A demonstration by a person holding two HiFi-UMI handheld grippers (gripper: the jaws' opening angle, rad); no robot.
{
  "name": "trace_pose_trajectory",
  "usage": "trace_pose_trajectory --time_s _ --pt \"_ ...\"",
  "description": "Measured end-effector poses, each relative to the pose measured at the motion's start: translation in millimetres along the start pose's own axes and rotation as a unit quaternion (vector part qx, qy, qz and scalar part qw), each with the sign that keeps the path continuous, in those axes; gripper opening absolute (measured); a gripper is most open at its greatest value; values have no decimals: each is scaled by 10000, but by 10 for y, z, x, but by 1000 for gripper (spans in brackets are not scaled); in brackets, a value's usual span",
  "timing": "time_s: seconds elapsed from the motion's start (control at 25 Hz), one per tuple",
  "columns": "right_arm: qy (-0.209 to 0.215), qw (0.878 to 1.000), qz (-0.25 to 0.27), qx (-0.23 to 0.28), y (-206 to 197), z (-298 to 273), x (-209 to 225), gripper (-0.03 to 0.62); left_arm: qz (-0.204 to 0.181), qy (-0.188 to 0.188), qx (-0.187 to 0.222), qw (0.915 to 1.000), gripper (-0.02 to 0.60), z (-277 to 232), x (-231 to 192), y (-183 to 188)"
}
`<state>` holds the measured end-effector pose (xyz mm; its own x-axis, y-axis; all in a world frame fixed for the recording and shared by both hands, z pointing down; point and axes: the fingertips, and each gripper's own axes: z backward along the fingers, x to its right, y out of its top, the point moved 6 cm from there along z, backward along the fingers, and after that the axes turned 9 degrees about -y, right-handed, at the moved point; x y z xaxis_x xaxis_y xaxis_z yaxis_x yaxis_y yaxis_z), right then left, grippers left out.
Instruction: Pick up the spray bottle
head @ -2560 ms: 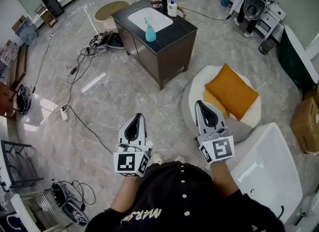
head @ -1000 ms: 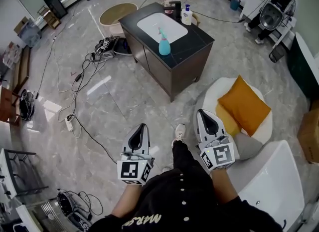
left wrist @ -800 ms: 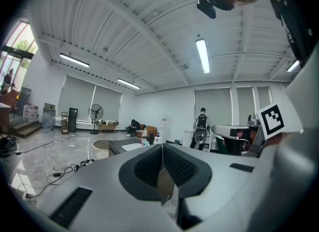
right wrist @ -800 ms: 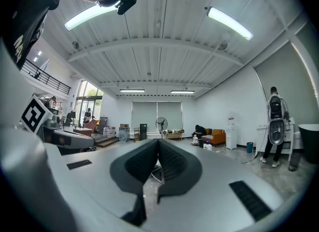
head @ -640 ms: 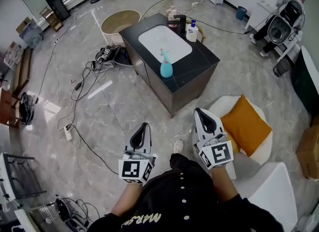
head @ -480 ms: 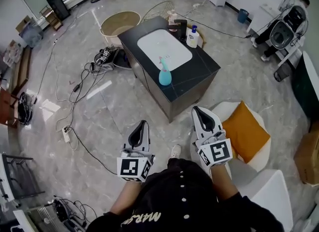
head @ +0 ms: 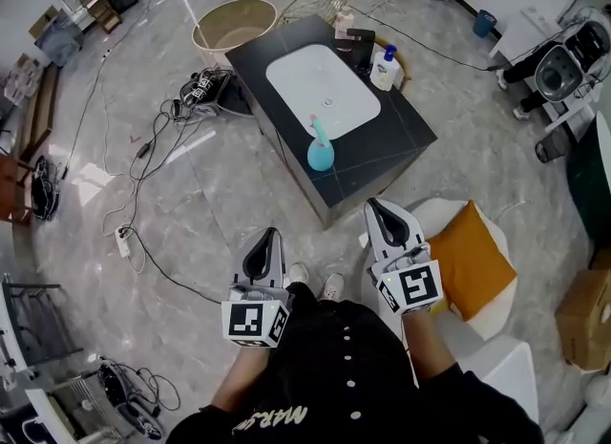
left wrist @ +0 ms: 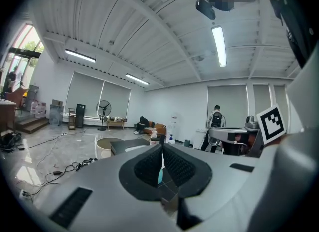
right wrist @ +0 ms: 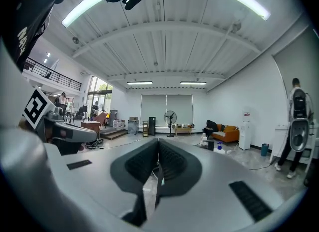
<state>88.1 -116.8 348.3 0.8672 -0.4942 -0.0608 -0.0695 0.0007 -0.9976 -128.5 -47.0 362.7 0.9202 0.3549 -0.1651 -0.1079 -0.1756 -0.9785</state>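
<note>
The left tongs (head: 267, 234) and right tongs (head: 371, 203) were held out side by side in front of the body, well apart, both pointing forward and roughly level. Each pair of jaws was closed, pads pressed together and empty. The right tongs reached slightly further forward. The left forearm (head: 239, 380) and right forearm (head: 427, 347) ran back toward the torso.

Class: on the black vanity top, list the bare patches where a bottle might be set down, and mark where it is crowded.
Free: the black vanity top between the white oval basin, the teal spray bottle and the right edge. Crowded: the far end, around the black faucet and white pump bottle.
</note>
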Motion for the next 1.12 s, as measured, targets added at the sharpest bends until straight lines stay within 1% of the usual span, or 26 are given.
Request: trace_pose_trajectory --time_s 0.16,0.28,0.32,0.36,0.4,0.52,0.56,0.6,0.68,0.76,0.84,0.92,0.96,1.04,1.12 --pt "26 9999 7 -159 -140 -321 15 -5 76 -42 -147 9999 17 -218 -176 -62" --pt "96 9991 -33 -416 -312 -610 29 3 197 -102 -282 9994 17 -420 -310 -135" --pt "132 9985 -60 -532 -380 -714 29 42 226 -137 -318 9991 17 -487 -356 -143" --pt "178 9977 -81 -651 -454 -823 23 95 224 -177 -353 9990 17 -549 -403 -146" --pt "223 9968 -100 -763 -531 -930 9 114 172 -214 -402 9988 17 -597 -443 -150" --pt "286 9942 -174 -1024 -765 -1218 -56 133 -241 -377 -691 9966 17 -660 -478 -202" --pt "279 9935 -198 -1085 -847 -1324 -69 147 -278 -475 -797 9953 17 -680 -486 -238" --pt "265 9929 -227 -1138 -934 -1439 -72 153 -206 -575 -888 9942 17 -710 -511 -288" --pt "235 9917 -292 -1233 -1116 -1673 -50 198 50 -705 -1067 9918 17 -791 -596 -427" --pt "198 9911 -326 -1273 -1288 -1893 1 221 205 -710 -1260 9893 17 -883 -693 -587" --pt "200 9916 -364 -1225 -1426 -2087 40 236 179 -657 -1422 9875 17 -957 -786 -725" --pt "300 9925 -405 -1118 -1529 -2260 41 240 30 -609 -1581 9855 17 -1016 -874 -844" --pt "371 9928 -408 -1064 -1572 -2340 30 239 25 -598 -1677 9840 17 -1045 -914 -909" --pt "441 9935 -370 -987 -1633 -2462 0 238 157 -566 -1817 9816 17 -1098 -990 -1033" --pt "408 9942 -287 -956 -1668 -2527 -30 205 220 -549 -1898 9800 17 -1132 -1052 -1127"
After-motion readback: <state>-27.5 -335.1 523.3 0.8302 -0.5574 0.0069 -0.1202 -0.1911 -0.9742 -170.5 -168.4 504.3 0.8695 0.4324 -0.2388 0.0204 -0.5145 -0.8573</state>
